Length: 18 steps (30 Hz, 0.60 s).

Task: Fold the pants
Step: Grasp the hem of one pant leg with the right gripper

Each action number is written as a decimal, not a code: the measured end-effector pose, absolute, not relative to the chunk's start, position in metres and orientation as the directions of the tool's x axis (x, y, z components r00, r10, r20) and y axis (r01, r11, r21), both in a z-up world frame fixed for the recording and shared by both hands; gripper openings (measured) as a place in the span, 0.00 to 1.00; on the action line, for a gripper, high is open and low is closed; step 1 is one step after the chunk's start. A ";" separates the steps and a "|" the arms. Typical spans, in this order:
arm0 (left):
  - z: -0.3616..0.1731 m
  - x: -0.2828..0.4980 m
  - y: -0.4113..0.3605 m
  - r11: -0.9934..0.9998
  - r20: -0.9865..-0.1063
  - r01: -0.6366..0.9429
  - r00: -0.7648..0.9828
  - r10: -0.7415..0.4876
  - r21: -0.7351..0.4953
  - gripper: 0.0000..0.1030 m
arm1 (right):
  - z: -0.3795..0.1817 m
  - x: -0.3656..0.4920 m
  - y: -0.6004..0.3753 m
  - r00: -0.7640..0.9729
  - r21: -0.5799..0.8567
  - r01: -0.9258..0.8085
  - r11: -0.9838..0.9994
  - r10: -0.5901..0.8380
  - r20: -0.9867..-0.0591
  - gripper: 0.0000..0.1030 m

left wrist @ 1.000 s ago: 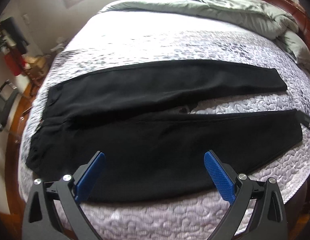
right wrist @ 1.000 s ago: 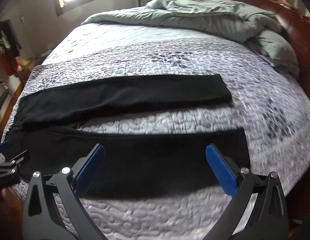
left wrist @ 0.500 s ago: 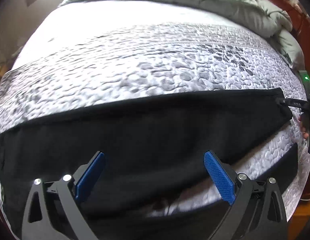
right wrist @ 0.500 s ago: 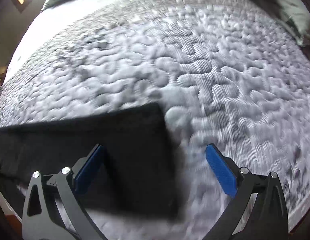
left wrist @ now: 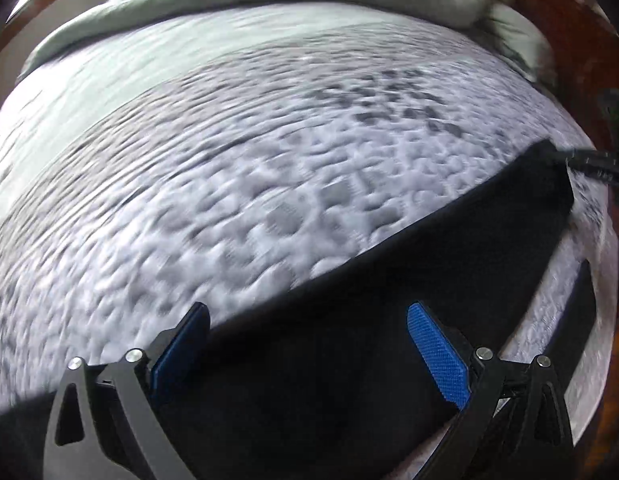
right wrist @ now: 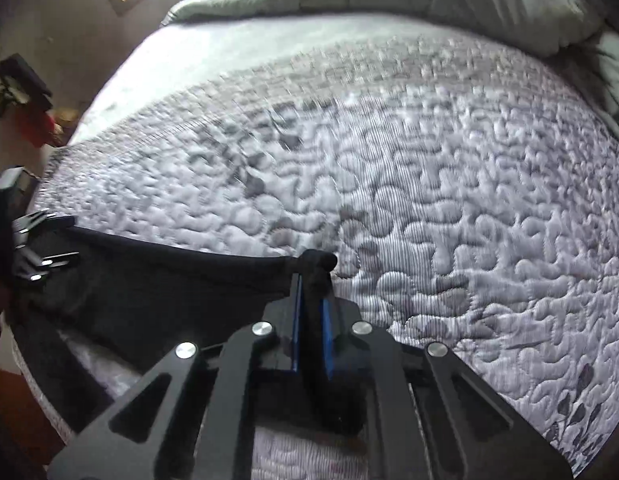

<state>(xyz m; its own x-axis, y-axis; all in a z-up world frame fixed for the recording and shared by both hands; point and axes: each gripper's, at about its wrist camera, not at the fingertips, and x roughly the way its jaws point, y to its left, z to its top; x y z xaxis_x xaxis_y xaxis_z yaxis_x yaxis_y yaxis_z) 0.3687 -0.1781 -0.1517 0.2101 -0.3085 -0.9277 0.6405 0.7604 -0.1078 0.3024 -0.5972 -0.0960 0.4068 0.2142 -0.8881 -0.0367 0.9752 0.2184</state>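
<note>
Right gripper (right wrist: pixel 311 316) up close, jaws clamped tight on a bunched corner of the pants (right wrist: pixel 157 284), black cloth poking out between the blue pads (right wrist: pixel 327 330). Stretching leftward from that pinch, a taut dark edge running across the quilt (right wrist: pixel 449 184) toward the left gripper (right wrist: pixel 41 244) at the frame's far left. On the left wrist view, left gripper (left wrist: pixel 309 344) jaws spread wide, blue pads (left wrist: pixel 437 356) well apart, hovering just over the black fabric (left wrist: pixel 369 320) with nothing caught between them. Pants lying on the bed, leg slanting up to the right where the right gripper (left wrist: pixel 589 164) meets its far corner. Beyond, blurred grey-white quilting. Farthest back, a rumpled green duvet (left wrist: pixel 309 4) and the wooden bed frame (left wrist: pixel 585 40).
</note>
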 end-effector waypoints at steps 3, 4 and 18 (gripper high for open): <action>-0.154 0.377 -0.195 0.675 -0.917 0.722 0.152 -0.368 -0.151 0.96 | -0.068 0.288 -0.601 0.476 0.273 -0.084 0.958 0.279 -0.834 0.07; -0.155 0.380 -0.201 0.623 -0.907 0.755 0.097 -0.411 -0.202 0.96 | -0.058 0.282 -0.604 0.502 0.290 -0.095 0.952 0.298 -0.812 0.07; -0.158 0.364 -0.207 0.438 -0.898 0.834 -0.142 -0.417 -0.335 0.13 | -0.026 0.266 -0.605 0.602 0.331 -0.130 0.935 0.340 -0.722 0.07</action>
